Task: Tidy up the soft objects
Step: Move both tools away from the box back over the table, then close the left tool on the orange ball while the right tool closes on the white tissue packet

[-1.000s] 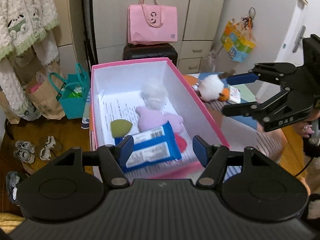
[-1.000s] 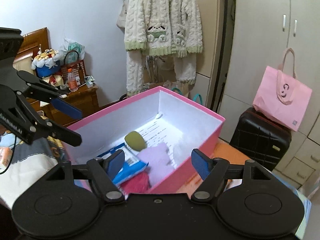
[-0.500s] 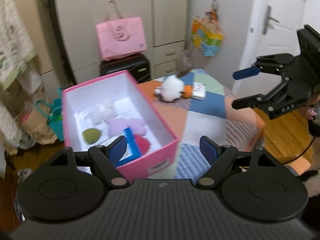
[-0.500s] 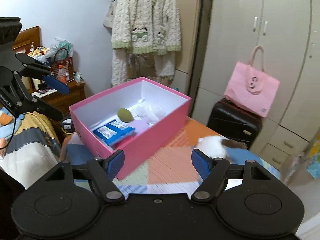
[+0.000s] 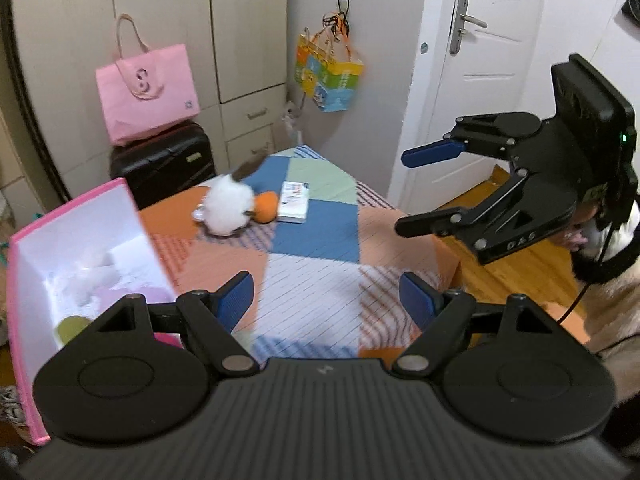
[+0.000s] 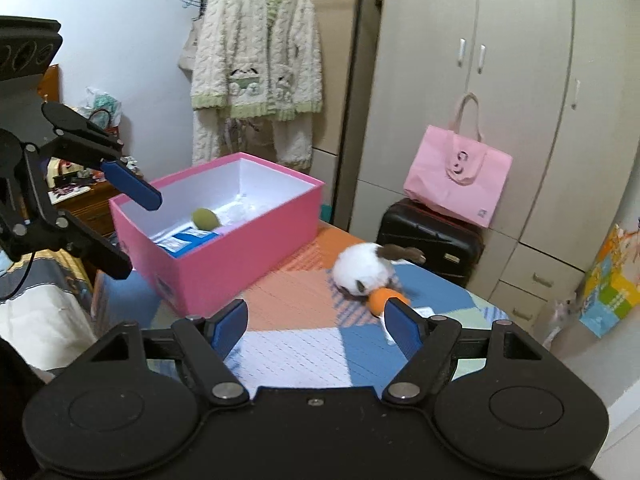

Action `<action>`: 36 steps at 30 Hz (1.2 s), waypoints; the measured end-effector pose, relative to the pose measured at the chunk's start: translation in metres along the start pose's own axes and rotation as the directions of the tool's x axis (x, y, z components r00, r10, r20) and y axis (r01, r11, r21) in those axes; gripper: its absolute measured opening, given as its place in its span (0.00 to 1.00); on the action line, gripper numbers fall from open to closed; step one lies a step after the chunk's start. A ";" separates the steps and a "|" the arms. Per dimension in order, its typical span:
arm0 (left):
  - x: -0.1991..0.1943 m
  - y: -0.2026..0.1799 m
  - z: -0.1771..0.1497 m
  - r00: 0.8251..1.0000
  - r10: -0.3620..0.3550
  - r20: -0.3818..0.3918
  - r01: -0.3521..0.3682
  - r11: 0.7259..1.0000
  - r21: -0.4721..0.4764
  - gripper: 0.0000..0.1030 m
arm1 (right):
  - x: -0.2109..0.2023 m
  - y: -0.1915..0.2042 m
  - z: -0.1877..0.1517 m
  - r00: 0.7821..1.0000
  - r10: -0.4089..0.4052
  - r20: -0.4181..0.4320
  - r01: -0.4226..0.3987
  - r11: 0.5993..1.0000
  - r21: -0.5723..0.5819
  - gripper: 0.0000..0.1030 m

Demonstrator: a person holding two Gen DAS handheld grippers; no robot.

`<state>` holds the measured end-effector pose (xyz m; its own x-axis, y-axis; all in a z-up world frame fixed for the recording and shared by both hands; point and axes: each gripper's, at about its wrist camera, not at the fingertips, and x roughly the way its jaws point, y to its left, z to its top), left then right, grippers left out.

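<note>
Right wrist view: both tongs, right (image 6: 316,326) and left (image 5: 326,296), spread apart and empty; fluffy white plush toy with orange part (image 6: 362,272) lies on patchwork tabletop (image 6: 288,344), right of pink cardboard box (image 6: 240,248), probably next for boxing.

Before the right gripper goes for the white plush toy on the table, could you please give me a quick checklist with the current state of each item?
1. Right gripper open and empty: ok.
2. Left gripper open and empty: ok.
3. White plush toy in view, unobstructed: ok.
4. Toy free of the orange ball: not ok, they touch.
5. Room left in the pink box: ok.
6. Toy's grip firmness: cannot tell.
</note>
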<state>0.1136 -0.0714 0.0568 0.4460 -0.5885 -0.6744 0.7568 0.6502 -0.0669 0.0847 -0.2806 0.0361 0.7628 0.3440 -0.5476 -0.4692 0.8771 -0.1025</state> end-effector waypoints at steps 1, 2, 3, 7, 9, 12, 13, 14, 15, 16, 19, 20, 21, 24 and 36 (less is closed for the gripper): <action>0.008 0.000 0.003 1.000 -0.005 -0.003 0.005 1.000 -0.011 0.77 | 0.003 -0.006 -0.003 1.000 -0.003 0.000 0.003 1.000 -0.001 0.77; 0.015 0.000 0.005 1.000 -0.007 -0.004 0.007 1.000 -0.023 0.77 | 0.005 -0.012 -0.006 1.000 -0.002 0.000 0.002 1.000 0.000 0.77; 0.023 0.001 0.008 1.000 -0.006 -0.003 0.006 0.999 -0.037 0.77 | 0.008 -0.017 -0.008 1.000 0.002 0.001 -0.002 1.000 0.001 0.77; 0.054 0.003 0.016 1.000 0.023 0.015 -0.021 0.996 -0.087 0.76 | 0.024 -0.038 -0.017 0.999 0.028 0.016 -0.028 1.000 -0.010 0.82; 0.067 0.006 0.019 0.999 0.037 0.031 -0.033 0.991 -0.126 0.75 | 0.036 -0.048 -0.021 0.999 0.038 0.020 -0.038 0.999 -0.024 0.84; 0.091 0.013 0.022 0.998 0.045 0.047 -0.035 0.979 -0.202 0.74 | 0.058 -0.065 -0.029 0.999 0.046 0.007 -0.046 0.999 -0.021 0.84; 0.098 0.015 0.023 0.998 0.044 0.047 -0.033 0.974 -0.225 0.74 | 0.066 -0.071 -0.031 0.999 0.051 0.004 -0.051 0.999 -0.020 0.84; 0.106 0.018 0.023 0.998 0.045 0.053 -0.030 0.967 -0.252 0.74 | 0.073 -0.076 -0.034 0.998 0.055 0.003 -0.055 0.998 -0.021 0.84; 0.113 0.019 0.024 0.997 0.048 0.057 -0.031 0.963 -0.268 0.74 | 0.079 -0.080 -0.037 0.998 0.060 0.000 -0.060 0.998 -0.023 0.84; 0.121 0.021 0.025 0.997 0.056 0.057 -0.037 0.959 -0.282 0.74 | 0.086 -0.084 -0.039 0.998 0.068 -0.005 -0.068 0.997 -0.024 0.84; 0.145 0.030 0.026 0.995 0.084 0.048 -0.064 0.945 -0.322 0.74 | 0.105 -0.095 -0.046 0.996 0.081 -0.026 -0.082 0.996 -0.027 0.84; 0.153 0.033 0.026 0.995 0.095 0.043 -0.075 0.938 -0.337 0.73 | 0.111 -0.098 -0.049 0.996 0.082 -0.034 -0.083 0.996 -0.028 0.84; 0.160 0.036 0.025 0.994 0.105 0.038 -0.085 0.932 -0.353 0.73 | 0.116 -0.099 -0.051 0.996 0.083 -0.041 -0.084 0.996 -0.028 0.84; 0.182 0.046 0.023 0.992 0.126 0.031 -0.103 0.913 -0.395 0.72 | 0.135 -0.106 -0.056 0.994 0.082 -0.066 -0.083 0.996 -0.023 0.84; 0.241 0.059 0.023 0.971 0.228 0.067 -0.161 0.840 -0.519 0.72 | 0.174 -0.110 -0.060 0.994 0.095 -0.053 -0.102 0.981 -0.166 0.89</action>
<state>0.2765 -0.1860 -0.0932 0.6378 -0.4557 -0.6210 0.3156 0.8900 -0.3289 0.2422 -0.3373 -0.0982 0.6905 0.4074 -0.5977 -0.6119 0.7697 -0.1823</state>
